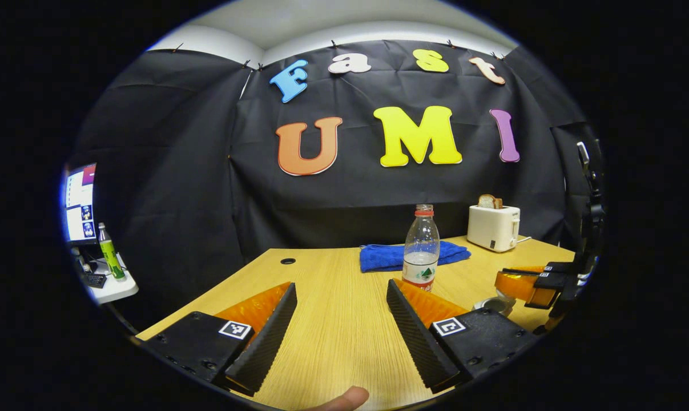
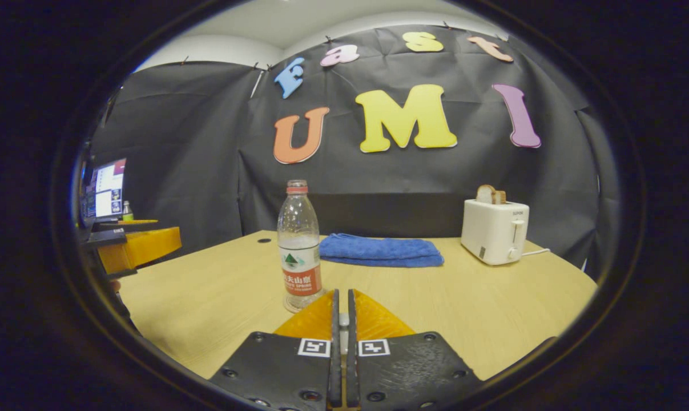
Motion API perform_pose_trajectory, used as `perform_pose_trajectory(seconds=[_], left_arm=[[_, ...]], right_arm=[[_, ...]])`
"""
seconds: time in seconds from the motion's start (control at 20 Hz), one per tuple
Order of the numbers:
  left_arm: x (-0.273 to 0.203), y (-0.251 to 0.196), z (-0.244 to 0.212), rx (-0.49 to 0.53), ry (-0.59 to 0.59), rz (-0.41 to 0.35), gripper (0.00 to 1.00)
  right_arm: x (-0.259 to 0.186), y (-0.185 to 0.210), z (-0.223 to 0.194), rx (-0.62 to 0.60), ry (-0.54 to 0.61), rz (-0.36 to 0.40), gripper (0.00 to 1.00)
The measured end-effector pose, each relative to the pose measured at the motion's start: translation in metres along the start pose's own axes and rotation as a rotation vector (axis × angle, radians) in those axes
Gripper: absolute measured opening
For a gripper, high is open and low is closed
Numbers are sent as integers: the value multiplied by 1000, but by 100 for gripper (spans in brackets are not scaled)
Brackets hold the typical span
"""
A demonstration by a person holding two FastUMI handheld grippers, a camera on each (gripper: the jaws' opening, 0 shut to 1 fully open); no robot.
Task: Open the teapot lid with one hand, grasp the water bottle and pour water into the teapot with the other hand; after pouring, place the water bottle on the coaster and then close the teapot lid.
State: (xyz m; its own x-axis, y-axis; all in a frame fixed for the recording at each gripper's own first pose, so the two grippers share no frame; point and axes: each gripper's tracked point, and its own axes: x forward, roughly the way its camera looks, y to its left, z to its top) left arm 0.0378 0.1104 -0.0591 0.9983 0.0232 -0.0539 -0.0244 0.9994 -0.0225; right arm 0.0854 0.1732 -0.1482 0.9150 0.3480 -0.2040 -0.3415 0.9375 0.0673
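Nearest me, my left gripper [image 1: 338, 319] stands wide open over the bare wooden table [image 1: 333, 342], nothing between its fingers. My right gripper [image 2: 341, 319] has its fingers drawn almost together, only a thin slit between them; something small and pale sits in that slit, too small to name, so I cannot tell whether it is held.

Just beyond the fingers stands the water bottle [image 2: 299, 248], upright on the table, cap on, roughly half full. I judge it light but thin-walled: clear plastic that will dent and slip if pinched hard. The labelled band at mid-body looks like the best place to grip, level and square, below the tapering shoulder.

In the left gripper view a rounded metallic shape [image 1: 492, 305] lies low beside my right gripper's fingers [image 1: 518, 283]; it may be the teapot's lid, but I cannot be sure.

Farther back lie a folded blue towel [image 2: 381, 251] and a white toaster [image 2: 495, 231] with bread in it.
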Motion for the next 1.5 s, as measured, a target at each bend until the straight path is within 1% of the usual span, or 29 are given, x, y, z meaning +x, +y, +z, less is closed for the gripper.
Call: perform_pose_trajectory(seconds=[0.1, 0.2, 0.3, 0.65, 0.75, 0.85, 0.9, 0.95, 1.0, 1.05, 1.1, 1.15, 1.25, 1.3, 1.4, 1.5], left_arm=[[0, 1, 0, -12, 2, -6, 99], [1, 2, -2, -21, 10, -9, 99], [0, -2, -1, -21, 12, -26, 99], [1, -10, -10, -23, 40, -50, 99], [1, -18, -9, -29, 36, -72, 99], [0, -26, -11, -38, 45, -94, 99], [-1, -29, -12, -33, 48, -100, 99], [-2, -31, -12, -25, 49, -100, 99], [-3, -31, -11, -17, 50, -98, 99], [-4, -31, -9, -14, 49, -94, 99], [-5, -32, -9, -14, 50, -92, 99], [-7, -35, -8, -15, 50, -97, 99], [-9, -39, -5, -20, 50, -103, 99], [-11, -41, -4, -24, 52, -105, 99], [-15, -43, 1, -13, 45, -98, 99], [-19, -41, 6, 16, 29, -87, 99]], right_arm=[[4, 10, -6, -10, 10, 17, 3], [6, 13, -11, -21, 15, 17, 3], [9, 12, -16, -22, 27, 10, 3], [14, 8, -19, -24, 35, -7, 5], [15, 13, -21, -18, 42, 1, 5], [13, 11, -16, -17, 30, -9, 13], [12, 14, -14, -17, 24, -1, 14], [10, 14, -11, -22, 23, -5, 19], [7, 15, -9, -29, 21, -9, 27], [4, 14, -5, -34, 17, -13, 29], [0, 12, -1, -37, 9, -24, 36], [-5, 10, 4, -36, -2, -37, 38], [-15, 6, 16, -21, -21, -54, 61], [-22, 2, 22, -10, -31, -68, 80], [-35, -6, 37, -1, -55, -102, 97], [-49, -16, 53, -10, -75, -142, 96]])
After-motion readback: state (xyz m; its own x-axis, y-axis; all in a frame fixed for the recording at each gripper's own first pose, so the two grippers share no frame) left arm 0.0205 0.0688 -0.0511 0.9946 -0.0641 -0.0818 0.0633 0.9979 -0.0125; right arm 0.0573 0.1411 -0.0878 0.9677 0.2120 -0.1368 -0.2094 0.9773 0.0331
